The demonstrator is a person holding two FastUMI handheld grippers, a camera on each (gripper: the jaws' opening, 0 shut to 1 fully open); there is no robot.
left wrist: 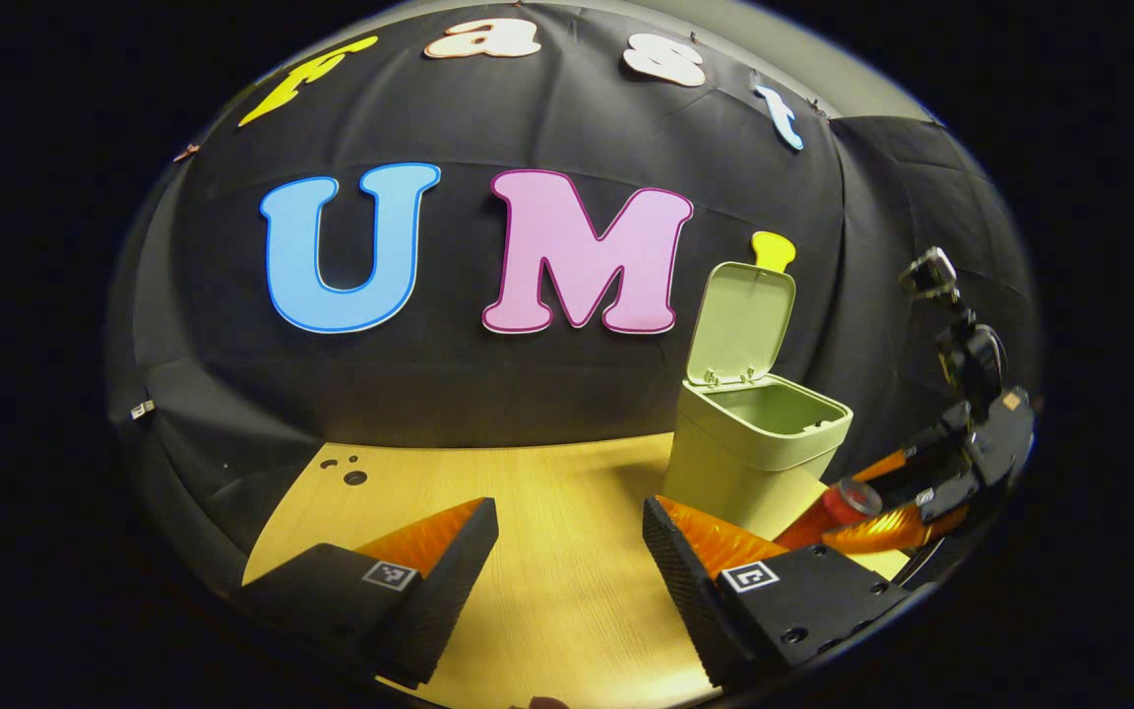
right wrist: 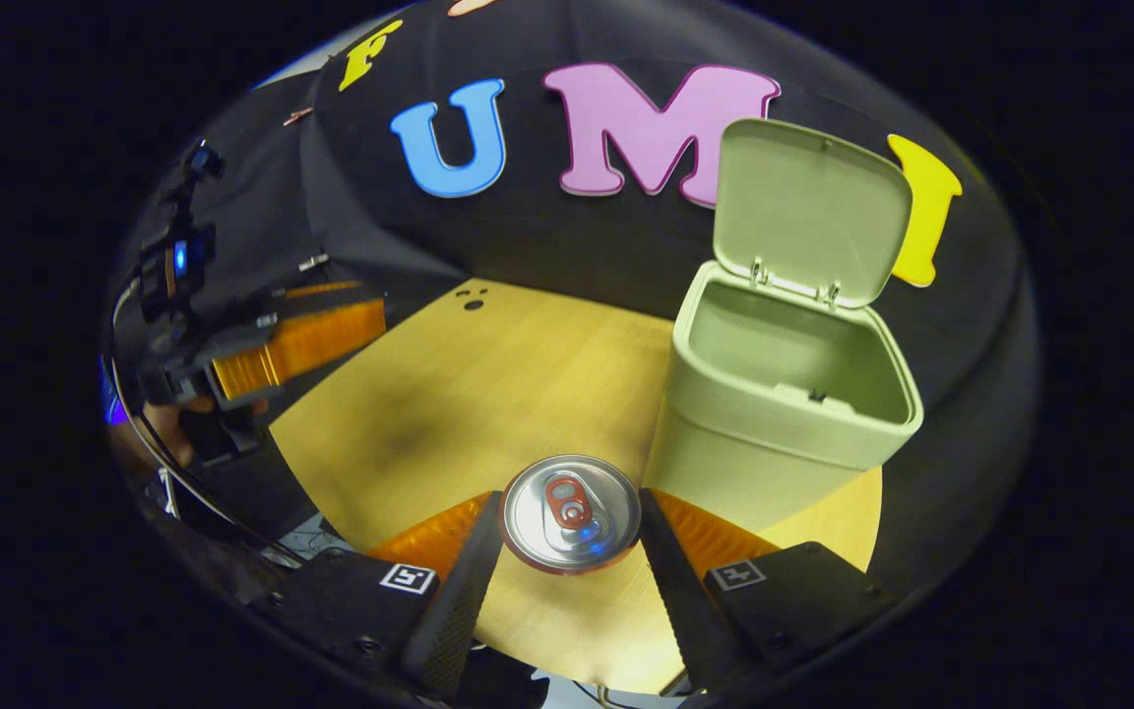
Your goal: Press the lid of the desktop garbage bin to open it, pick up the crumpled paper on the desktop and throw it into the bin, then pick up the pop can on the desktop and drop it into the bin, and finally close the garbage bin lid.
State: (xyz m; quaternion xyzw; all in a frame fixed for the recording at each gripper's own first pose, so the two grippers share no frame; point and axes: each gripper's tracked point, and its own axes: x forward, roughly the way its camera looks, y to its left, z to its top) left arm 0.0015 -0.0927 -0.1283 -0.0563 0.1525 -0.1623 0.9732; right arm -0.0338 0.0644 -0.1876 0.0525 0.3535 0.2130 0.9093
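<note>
the right hand-held gripper point(right wrist: 570, 537) is clenched on the pop can point(right wrist: 570, 512), which stands upright with its axis vertical. the open bin point(right wrist: 791, 394) sits just ahead and to its right on the table point(right wrist: 449, 394), lid point(right wrist: 808, 212) up. the left hand-held gripper point(left wrist: 567, 551) hangs released, farther off.

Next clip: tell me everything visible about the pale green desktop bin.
The pale green plastic desktop bin stands upright on the light wooden tabletop near the black cloth wall. Its body is rounded and rectangular with a thick rim. Its hinged lid is swung up and back on two small hinges, so it is open. The visible inside looks bare. Nothing grips it; the silver-topped pop can sits just in front.
</note>
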